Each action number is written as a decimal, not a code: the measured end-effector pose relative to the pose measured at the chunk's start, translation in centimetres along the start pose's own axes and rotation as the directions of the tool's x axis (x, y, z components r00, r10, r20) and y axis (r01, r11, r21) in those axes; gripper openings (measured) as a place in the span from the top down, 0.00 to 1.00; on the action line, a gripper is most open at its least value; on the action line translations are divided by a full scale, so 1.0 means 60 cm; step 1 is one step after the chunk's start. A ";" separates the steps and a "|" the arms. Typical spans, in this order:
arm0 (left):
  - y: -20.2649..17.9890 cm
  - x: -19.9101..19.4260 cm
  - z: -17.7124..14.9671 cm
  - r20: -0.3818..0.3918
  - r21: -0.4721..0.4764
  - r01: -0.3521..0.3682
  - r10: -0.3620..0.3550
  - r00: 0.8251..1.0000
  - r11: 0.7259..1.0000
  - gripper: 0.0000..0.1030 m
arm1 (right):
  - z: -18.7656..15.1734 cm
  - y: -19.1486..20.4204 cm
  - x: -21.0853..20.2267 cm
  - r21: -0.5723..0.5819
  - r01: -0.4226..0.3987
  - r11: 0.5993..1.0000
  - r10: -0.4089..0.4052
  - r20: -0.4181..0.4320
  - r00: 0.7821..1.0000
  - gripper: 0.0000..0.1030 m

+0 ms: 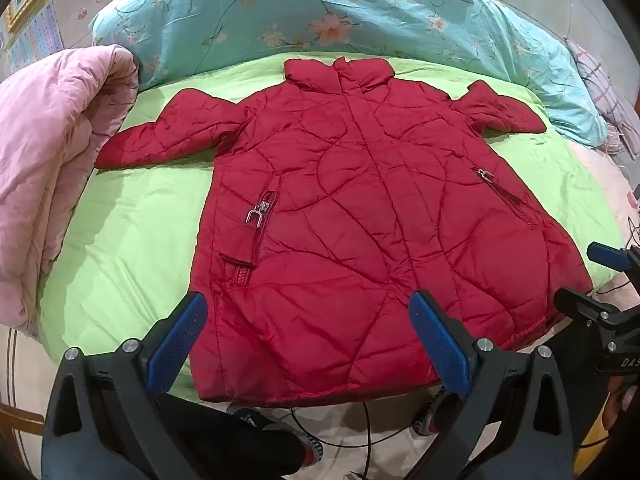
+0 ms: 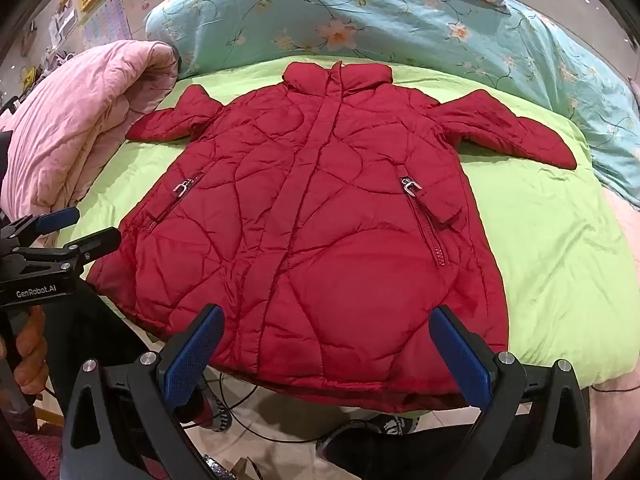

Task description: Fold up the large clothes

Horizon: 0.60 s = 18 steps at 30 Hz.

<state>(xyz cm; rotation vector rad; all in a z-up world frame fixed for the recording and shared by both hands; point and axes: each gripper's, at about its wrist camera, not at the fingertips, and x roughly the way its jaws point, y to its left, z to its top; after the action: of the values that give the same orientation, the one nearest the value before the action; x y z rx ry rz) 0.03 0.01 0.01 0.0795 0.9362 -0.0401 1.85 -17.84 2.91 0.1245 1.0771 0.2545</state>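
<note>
A red quilted jacket (image 1: 340,200) (image 2: 320,216) lies flat, front up, on a lime green sheet (image 1: 132,220) (image 2: 552,248), collar far, hem at the near bed edge, both sleeves spread out sideways. My left gripper (image 1: 308,344) hovers open above the hem, its blue pads (image 1: 178,344) apart with nothing between them. It also shows at the left edge of the right wrist view (image 2: 76,228). My right gripper (image 2: 328,356) hangs open over the hem too, touching nothing, and appears at the right edge of the left wrist view (image 1: 592,276).
A pink quilt (image 1: 52,152) (image 2: 80,128) is bunched at the left of the bed. A blue floral duvet (image 1: 320,12) (image 2: 400,20) lies beyond the collar. Below the bed edge are a person's shoes (image 2: 384,428) and black cables (image 1: 360,432) on the floor.
</note>
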 end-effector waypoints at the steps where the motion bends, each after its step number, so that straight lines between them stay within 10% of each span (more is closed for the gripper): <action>1: 0.000 0.000 0.001 0.000 -0.002 0.003 -0.003 1.000 1.000 0.02 | 0.001 0.000 0.000 0.001 0.000 1.000 0.000 0.000 1.000 0.00; 18: -0.001 0.001 0.005 0.003 -0.004 0.018 -0.018 1.000 1.000 0.02 | 0.011 -0.002 -0.006 -0.002 0.004 1.000 -0.004 0.007 1.000 0.00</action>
<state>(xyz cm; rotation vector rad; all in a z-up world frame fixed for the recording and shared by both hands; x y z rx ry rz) 0.28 -0.07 0.13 0.0673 0.9339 -0.0551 2.29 -18.06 3.51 0.1212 1.0695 0.2517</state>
